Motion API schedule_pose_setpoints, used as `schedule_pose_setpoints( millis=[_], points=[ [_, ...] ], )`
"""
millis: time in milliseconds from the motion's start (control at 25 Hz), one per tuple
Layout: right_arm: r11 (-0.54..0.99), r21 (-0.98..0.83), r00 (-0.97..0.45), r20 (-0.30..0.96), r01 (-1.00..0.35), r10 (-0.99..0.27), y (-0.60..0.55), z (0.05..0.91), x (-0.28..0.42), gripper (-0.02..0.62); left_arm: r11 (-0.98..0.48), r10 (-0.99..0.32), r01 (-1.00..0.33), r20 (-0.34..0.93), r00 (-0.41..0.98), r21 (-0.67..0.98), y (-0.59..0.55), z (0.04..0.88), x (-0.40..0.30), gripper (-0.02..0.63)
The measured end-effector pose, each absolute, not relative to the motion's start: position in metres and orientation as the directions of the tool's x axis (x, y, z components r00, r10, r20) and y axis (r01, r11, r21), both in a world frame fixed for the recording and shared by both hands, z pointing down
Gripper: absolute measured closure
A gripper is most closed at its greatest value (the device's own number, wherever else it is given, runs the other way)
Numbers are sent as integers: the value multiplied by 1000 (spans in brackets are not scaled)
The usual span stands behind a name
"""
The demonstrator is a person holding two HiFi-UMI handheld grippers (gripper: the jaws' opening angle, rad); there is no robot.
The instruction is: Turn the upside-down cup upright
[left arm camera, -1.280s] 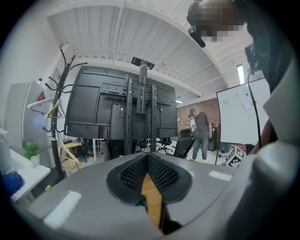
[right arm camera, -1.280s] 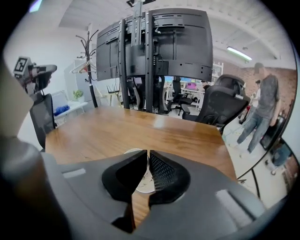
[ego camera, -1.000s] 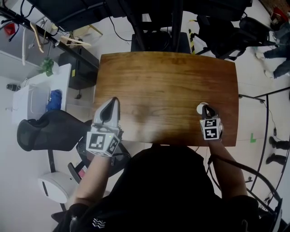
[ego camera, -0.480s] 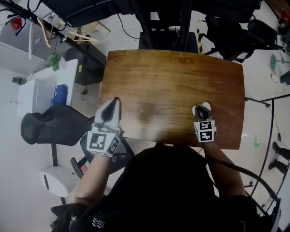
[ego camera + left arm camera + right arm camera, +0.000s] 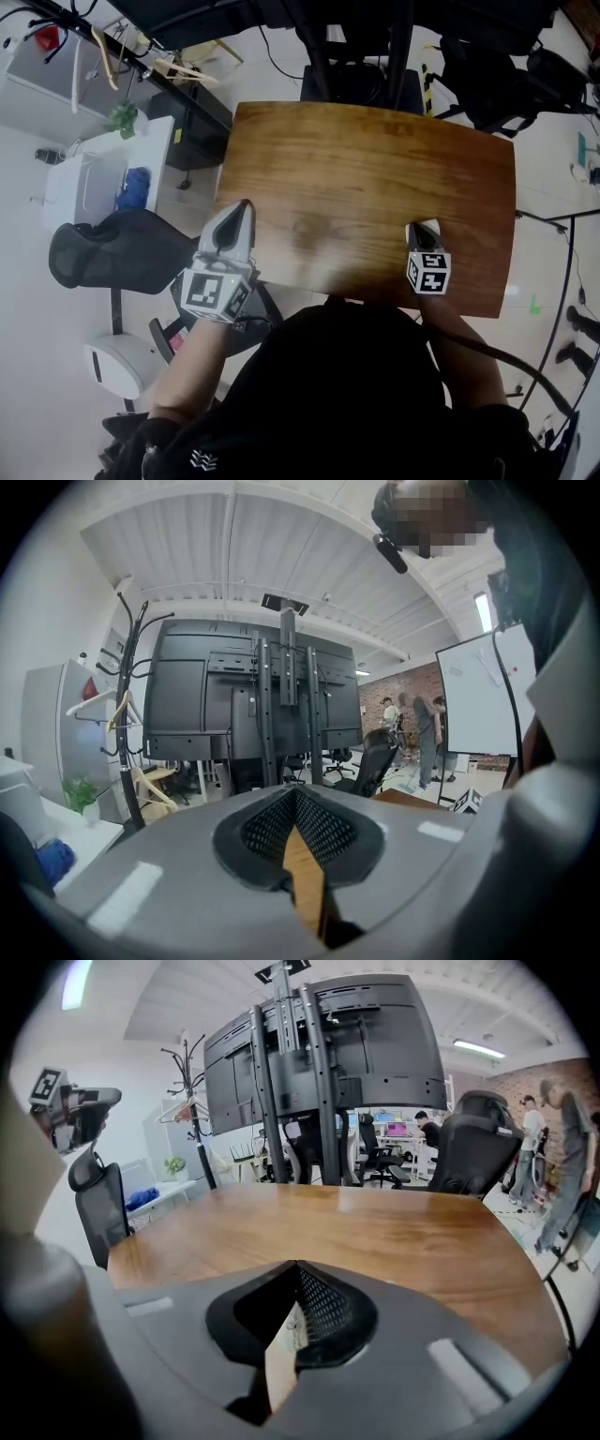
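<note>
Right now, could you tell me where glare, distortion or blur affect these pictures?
Head view: sharp, with a pale sheen on the table near the person. Both gripper views: strong fisheye bending, black corners; the right gripper view adds a glaring ceiling light.

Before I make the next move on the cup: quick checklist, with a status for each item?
1. Reach: ok. The right gripper overlaps the cup in the head view.
2. Its fingers closed: ok, they stand together.
3. Cup clamped: cannot tell. Only a pale sliver shows in the slit between them.
4. Cup upright: cannot tell, it is mostly covered.
5. Other hand out of the way: ok. The left gripper sits at the left edge of the table, shut and empty.
</note>
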State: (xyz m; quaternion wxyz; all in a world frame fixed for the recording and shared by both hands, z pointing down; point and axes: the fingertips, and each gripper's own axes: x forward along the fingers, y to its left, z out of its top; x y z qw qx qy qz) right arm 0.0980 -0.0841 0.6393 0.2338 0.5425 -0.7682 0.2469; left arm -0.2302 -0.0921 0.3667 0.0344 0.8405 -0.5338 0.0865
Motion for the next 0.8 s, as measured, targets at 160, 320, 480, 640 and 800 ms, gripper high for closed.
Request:
schedule_pose_setpoints(
  millis=[160, 320, 480, 640, 800],
  points=[
    [283, -143, -307, 634, -948, -710, -84, 646, 102, 594, -435, -889, -899, 179, 422, -41, -94, 364, -228, 606],
    [304, -140, -324, 611, -942, -722, -85, 637, 106, 592, -437, -888, -899, 177, 424, -36, -98, 364, -227, 606],
    [305, -126, -317, 597, -944, -737, -84, 626, 127, 545, -456, -879, -889, 171, 446, -25, -102, 365, -215, 606],
    [239, -196, -308, 625, -951, -717, -89, 634, 160, 457, -467, -873, -884, 164, 459, -17, -103, 367, -204, 606],
    [203, -306, -361, 664, -930, -655, -88, 650, 169, 413, -462, -877, -887, 155, 455, -11, -105, 362, -203, 606]
  ],
)
